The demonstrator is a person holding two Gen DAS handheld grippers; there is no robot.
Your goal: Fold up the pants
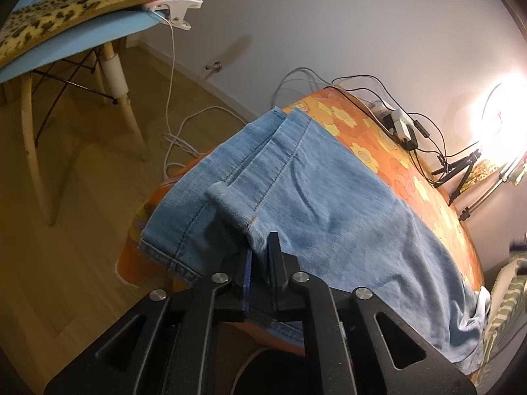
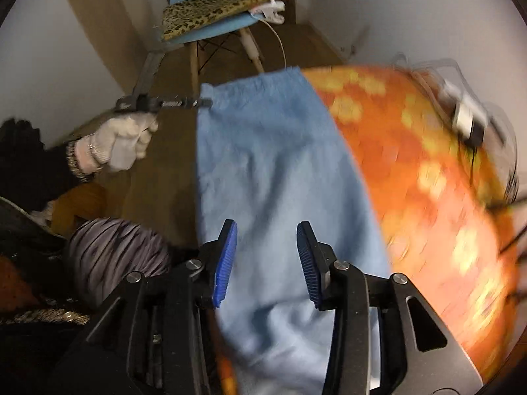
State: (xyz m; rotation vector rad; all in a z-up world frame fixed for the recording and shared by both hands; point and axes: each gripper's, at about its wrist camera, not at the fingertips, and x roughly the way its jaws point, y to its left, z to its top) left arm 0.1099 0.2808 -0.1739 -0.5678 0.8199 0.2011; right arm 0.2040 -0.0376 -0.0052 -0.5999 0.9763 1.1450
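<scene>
Light blue denim pants lie folded lengthwise on the orange flowered table cover. My left gripper is shut on a rolled fold of the pants' cuff end at the near table edge. In the right wrist view the pants run away from me along the left side of the table, blurred by motion. My right gripper is open and empty, just above the near end of the pants. The left gripper, held by a white-gloved hand, pinches the far corner of the pants.
A blue chair with a leopard cushion and a clip lamp stands on the wooden floor. Cables and a power adapter lie along the table's far edge. A bright lamp shines at right.
</scene>
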